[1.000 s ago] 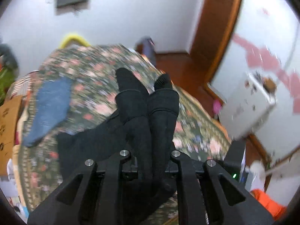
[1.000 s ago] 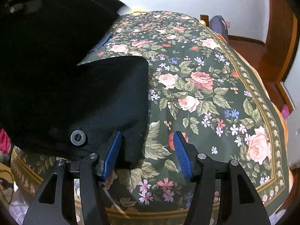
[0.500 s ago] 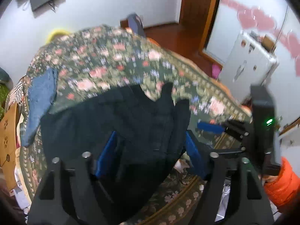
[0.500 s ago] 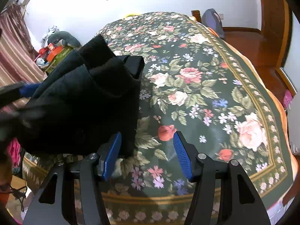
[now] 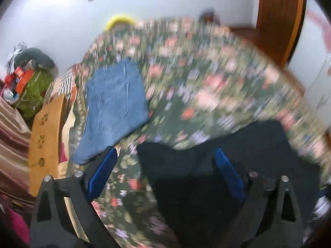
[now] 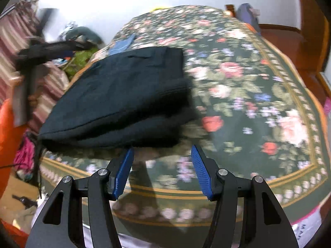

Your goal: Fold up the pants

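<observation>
The black pants (image 6: 124,101) lie folded in a thick stack on the floral bedspread (image 6: 248,95), near its front left edge. In the left wrist view the black pants (image 5: 238,165) lie under and beyond the fingers, blurred. My left gripper (image 5: 165,155) is open and empty above the pants' near edge. My right gripper (image 6: 162,153) is open and empty, just in front of the folded stack, not touching it. The left gripper (image 6: 47,49) shows blurred at the left of the right wrist view.
Folded blue jeans (image 5: 115,105) lie at the bed's far left side. A wooden board (image 5: 47,136) and a green bag (image 5: 35,91) stand left of the bed. A wooden door frame (image 5: 289,20) is at the far right. The bed's front edge (image 6: 186,194) is close.
My left gripper opened, let go of the black pants and swung left, away from them. The pants dropped into a folded stack on the bed. My right gripper pulled back slightly.
</observation>
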The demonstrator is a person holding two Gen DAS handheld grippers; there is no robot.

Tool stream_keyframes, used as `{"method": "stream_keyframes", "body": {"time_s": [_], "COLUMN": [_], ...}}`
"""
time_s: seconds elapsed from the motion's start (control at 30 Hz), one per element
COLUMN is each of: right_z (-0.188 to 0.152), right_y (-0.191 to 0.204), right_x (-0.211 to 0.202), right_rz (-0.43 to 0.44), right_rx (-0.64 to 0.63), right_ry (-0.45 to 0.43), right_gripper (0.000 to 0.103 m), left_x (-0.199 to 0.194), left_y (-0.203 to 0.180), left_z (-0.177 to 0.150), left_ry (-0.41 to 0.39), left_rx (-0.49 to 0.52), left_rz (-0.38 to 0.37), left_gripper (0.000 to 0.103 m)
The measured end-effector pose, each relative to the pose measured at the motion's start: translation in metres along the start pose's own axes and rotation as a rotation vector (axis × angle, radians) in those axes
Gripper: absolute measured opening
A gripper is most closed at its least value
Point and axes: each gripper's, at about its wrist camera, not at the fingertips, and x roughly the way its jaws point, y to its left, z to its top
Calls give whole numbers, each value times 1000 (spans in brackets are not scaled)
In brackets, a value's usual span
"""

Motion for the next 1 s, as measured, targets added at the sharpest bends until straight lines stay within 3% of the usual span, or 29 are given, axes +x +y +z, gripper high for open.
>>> {"method": "stream_keyframes", "body": {"time_s": [0.07, 0.1, 0.17, 0.33, 0.4, 0.5, 0.6, 0.7, 0.83, 1.0], "right_z": [4, 6, 14, 39, 51, 68, 74, 76, 68, 53], "right_y": [9, 12, 16, 11, 7, 1, 2, 16, 51, 94], "right_x": [7, 10, 16, 31, 37, 34, 13, -8, -23, -11], "right_rz": [1, -6, -34, -103, -164, -236, -196, -163, -103, -56], "right_rx": [-21, -36, -64, -114, -127, -122, -96, -108, -148, -241], "right_ry": [2, 2, 10, 24, 8, -21, -55, -91, -107, -82], "right_gripper": [57, 57, 57, 54, 54, 54, 54, 54, 54, 54], "left_x": [26, 32, 29, 15, 7, -8, -28, -50, -70, -78], "left_y": [1, 6, 22, 55, 64, 86, 86, 73, 69, 89], "left_z": [-14, -24, -38, -75, -90, -127, -167, -197, -216, -218], "left_ry": [50, 43, 8, 3, 8, 36, 48, 32, -1, -11], "left_rx": [36, 29, -23, -109, -157, -337, -431, -435, -434, -457], "left_rz": [36, 9, -28, -31, -40, -91, -124, -124, -99, -92], "left_gripper": [97, 97, 97, 97, 97, 97, 97, 97, 97, 97]}}
